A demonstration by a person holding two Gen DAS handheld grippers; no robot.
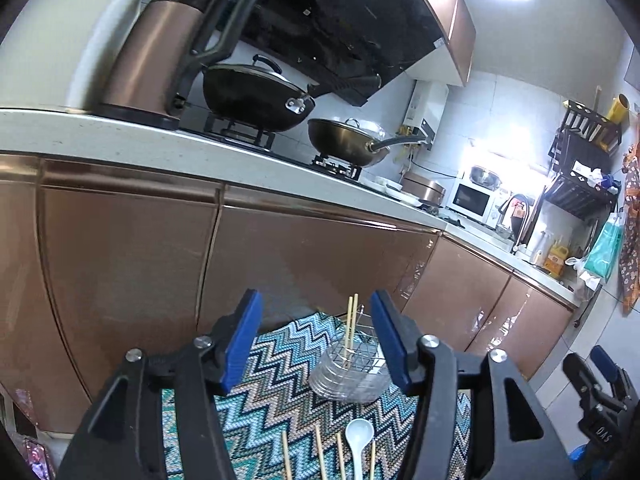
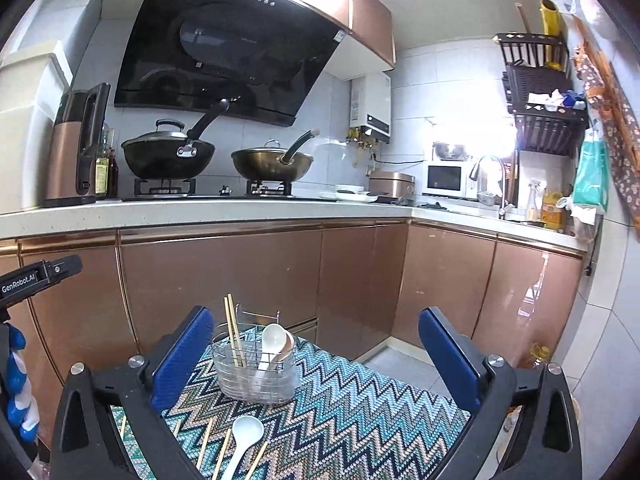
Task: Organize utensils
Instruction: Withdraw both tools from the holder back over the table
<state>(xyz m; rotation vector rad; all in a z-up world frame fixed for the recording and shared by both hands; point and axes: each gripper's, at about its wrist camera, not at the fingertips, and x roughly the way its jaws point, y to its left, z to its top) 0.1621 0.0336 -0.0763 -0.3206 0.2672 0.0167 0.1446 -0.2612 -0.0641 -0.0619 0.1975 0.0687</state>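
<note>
A clear utensil holder [image 2: 256, 368] with a wire insert stands at the far end of a zigzag-patterned mat [image 2: 360, 392]. A pair of chopsticks [image 2: 234, 332] stands upright in it, beside a white spoon [image 2: 272, 338] and a brown spoon [image 2: 287, 346]. Nearer me on the mat lie a loose white spoon [image 2: 242, 440] and several loose chopsticks [image 2: 206, 440]. My right gripper [image 2: 316, 314] is wide open above the mat, holding nothing. My left gripper [image 1: 316, 300] is open and empty too, short of the holder [image 1: 352, 372], with the loose spoon [image 1: 358, 444] below it.
Copper-coloured cabinet doors [image 2: 220, 280] rise just behind the mat under a white counter [image 2: 200, 212]. On it stand a kettle [image 2: 74, 148], two woks [image 2: 168, 156] on the hob, a microwave [image 2: 448, 180] and a sink tap [image 2: 490, 172]. Tiled floor [image 2: 404, 368] lies to the right.
</note>
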